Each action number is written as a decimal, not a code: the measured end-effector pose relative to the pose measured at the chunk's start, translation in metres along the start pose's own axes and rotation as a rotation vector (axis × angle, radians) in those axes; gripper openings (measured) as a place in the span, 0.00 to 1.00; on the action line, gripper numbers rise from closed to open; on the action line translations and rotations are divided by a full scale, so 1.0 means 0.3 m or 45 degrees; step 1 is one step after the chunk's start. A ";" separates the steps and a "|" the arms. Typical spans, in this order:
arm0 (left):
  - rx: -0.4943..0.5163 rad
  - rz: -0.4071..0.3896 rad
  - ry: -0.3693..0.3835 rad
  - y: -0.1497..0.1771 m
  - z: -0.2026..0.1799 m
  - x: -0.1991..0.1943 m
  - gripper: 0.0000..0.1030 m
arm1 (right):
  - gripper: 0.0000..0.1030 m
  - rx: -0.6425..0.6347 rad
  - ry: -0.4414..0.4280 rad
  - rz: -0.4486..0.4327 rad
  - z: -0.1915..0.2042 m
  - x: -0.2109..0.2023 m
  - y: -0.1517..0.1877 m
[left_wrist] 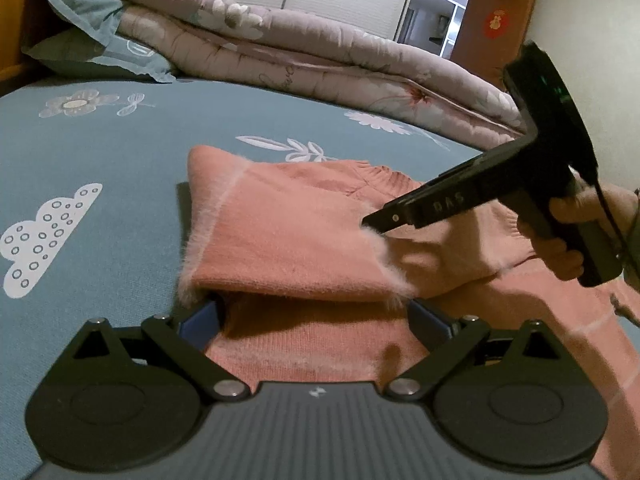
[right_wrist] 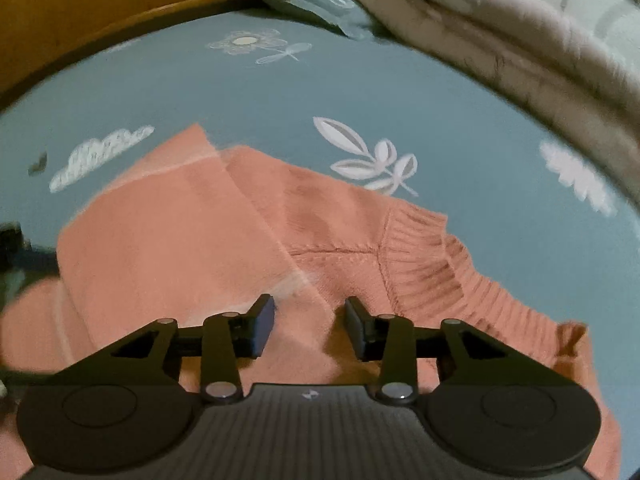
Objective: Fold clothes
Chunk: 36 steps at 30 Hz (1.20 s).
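One pink sweater lies partly folded on the blue bedsheet, two grippers over it. The left gripper stands wide, a folded flap draped over its fingers — the right gripper is half-spread, clasping nothing. Bare sheet lies left and beyond; one folded quilt bounds the far side.

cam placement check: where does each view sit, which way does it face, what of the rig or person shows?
Left wrist: on the left claw, looking along its wide fingers across the pink sweater toward a folded quilt; the right claw and a hand show.
Right wrist: on the right claw, tilted down at the sweater's ribbed collar.
Shared: sweater, blue bedsheet, quilt.
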<state>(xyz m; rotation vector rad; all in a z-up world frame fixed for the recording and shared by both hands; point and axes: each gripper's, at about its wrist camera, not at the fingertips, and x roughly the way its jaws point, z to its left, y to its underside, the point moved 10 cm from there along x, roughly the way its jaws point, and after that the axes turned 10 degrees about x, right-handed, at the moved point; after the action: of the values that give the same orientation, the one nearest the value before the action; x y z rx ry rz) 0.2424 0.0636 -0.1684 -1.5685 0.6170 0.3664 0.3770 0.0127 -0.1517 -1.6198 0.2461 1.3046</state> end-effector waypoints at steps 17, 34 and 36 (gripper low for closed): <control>-0.263 0.065 0.070 -0.003 0.027 -0.071 0.95 | 0.33 -0.002 0.236 -0.155 -0.013 -0.110 -0.040; -0.100 0.057 0.127 -0.049 -0.111 -0.133 0.95 | 0.64 1.317 0.017 -0.488 -0.574 -0.470 0.470; -0.083 0.070 0.120 -0.032 -0.117 -0.141 0.95 | 0.64 1.291 0.017 -0.503 -0.566 -0.451 0.441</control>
<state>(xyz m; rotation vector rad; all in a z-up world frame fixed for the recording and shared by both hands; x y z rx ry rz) 0.2097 0.0359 -0.1327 -1.6410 0.7282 0.3586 0.3393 -0.2378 -0.1283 -0.7462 0.4725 0.6616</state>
